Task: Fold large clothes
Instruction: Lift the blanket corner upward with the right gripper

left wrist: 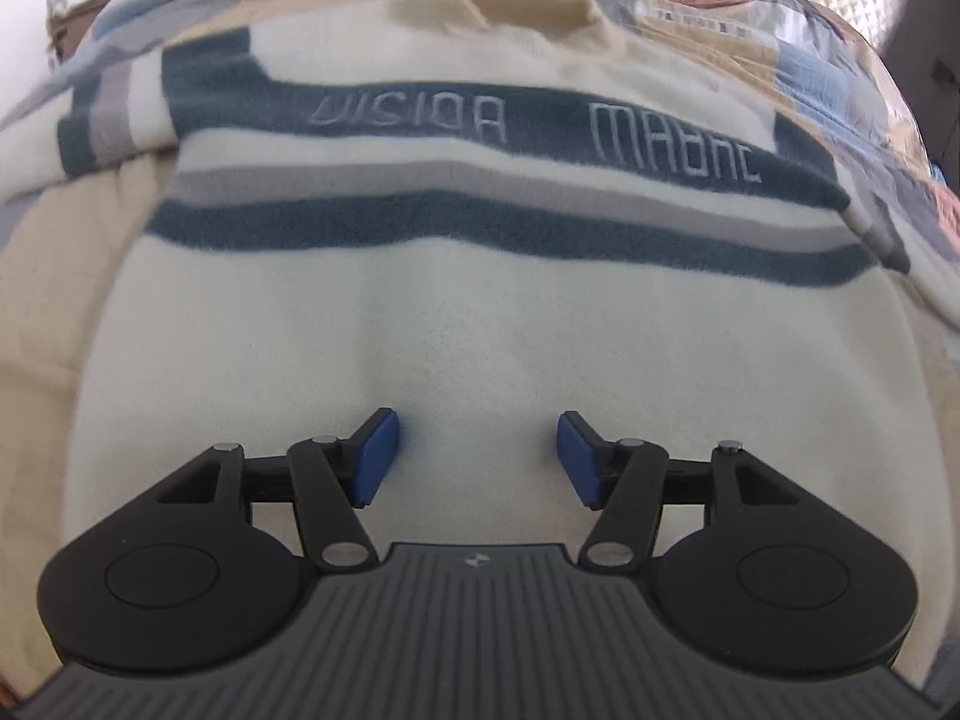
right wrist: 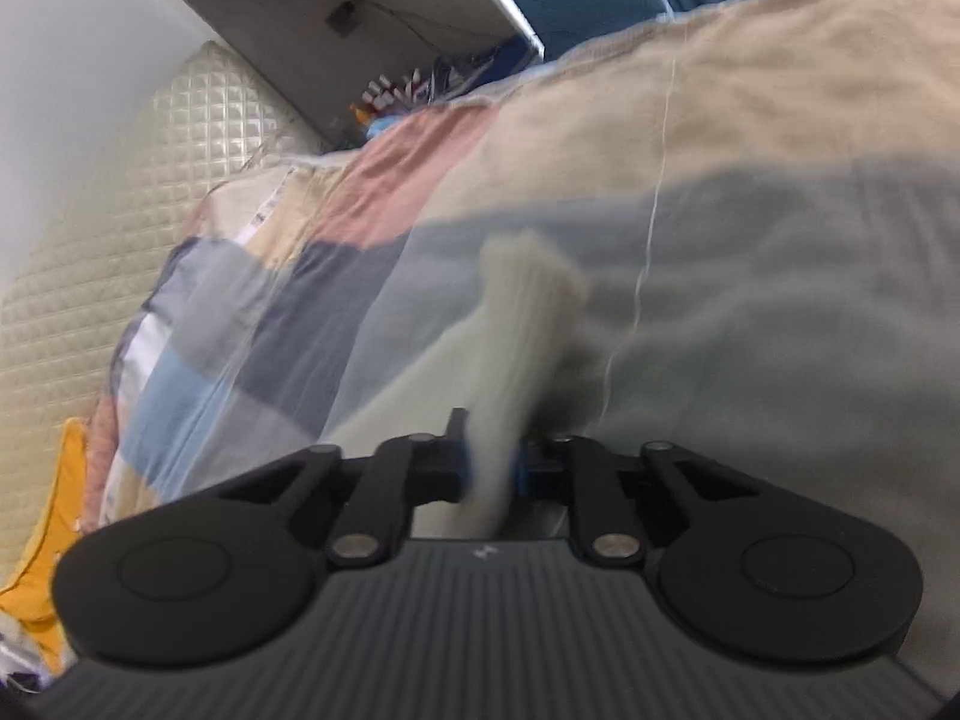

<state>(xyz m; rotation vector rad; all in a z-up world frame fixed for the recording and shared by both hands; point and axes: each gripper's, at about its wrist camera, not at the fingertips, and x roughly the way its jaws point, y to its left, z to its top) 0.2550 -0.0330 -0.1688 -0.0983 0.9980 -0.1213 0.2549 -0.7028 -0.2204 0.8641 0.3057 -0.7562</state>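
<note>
A cream sweater (left wrist: 420,324) with dark blue and grey stripes and stitched lettering lies spread flat on a patchwork bed cover (left wrist: 840,96), its collar (left wrist: 528,6) at the far end. My left gripper (left wrist: 478,459) hovers just above the sweater's plain lower part, its blue pads (left wrist: 378,456) apart with only flat cloth under them. In the right wrist view a cream strip of the sweater (right wrist: 516,324) rises from between the blue pads, and my right gripper (right wrist: 489,471) is shut on it. That view is blurred.
The patchwork cover (right wrist: 252,324) spreads under the sweater and beyond it. A quilted cream headboard (right wrist: 120,210) stands at the left in the right wrist view, with a shelf holding small items (right wrist: 396,90) behind. Yellow fabric (right wrist: 42,546) lies at the lower left.
</note>
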